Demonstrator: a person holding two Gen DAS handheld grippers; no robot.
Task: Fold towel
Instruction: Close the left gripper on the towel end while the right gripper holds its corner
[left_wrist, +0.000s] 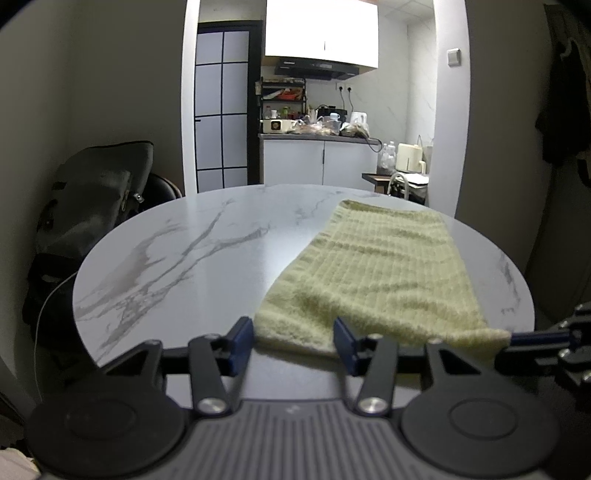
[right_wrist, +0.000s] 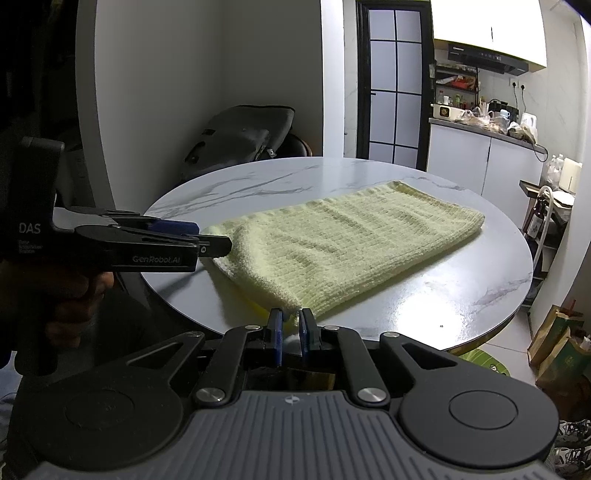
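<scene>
A pale yellow-green towel (left_wrist: 373, 273) lies folded over on the round marble table (left_wrist: 192, 258), reaching from the near edge toward the far right. My left gripper (left_wrist: 293, 338) is open, its blue pads (left_wrist: 242, 334) apart on either side of the towel's near left edge and not pressing on it. In the right wrist view the towel (right_wrist: 343, 243) runs away to the right, and my right gripper (right_wrist: 291, 326) is shut on its near corner at the table's rim. The left gripper (right_wrist: 214, 238) sits at the towel's left corner there. The right gripper (left_wrist: 535, 338) pinches the right corner.
A grey bag (left_wrist: 99, 199) rests on a chair behind the table's left side. A kitchen counter (left_wrist: 317, 136) with clutter stands beyond a doorway. Paper bags (right_wrist: 557, 350) sit on the floor to the right of the table (right_wrist: 461, 291). A hand (right_wrist: 74, 291) holds the left gripper.
</scene>
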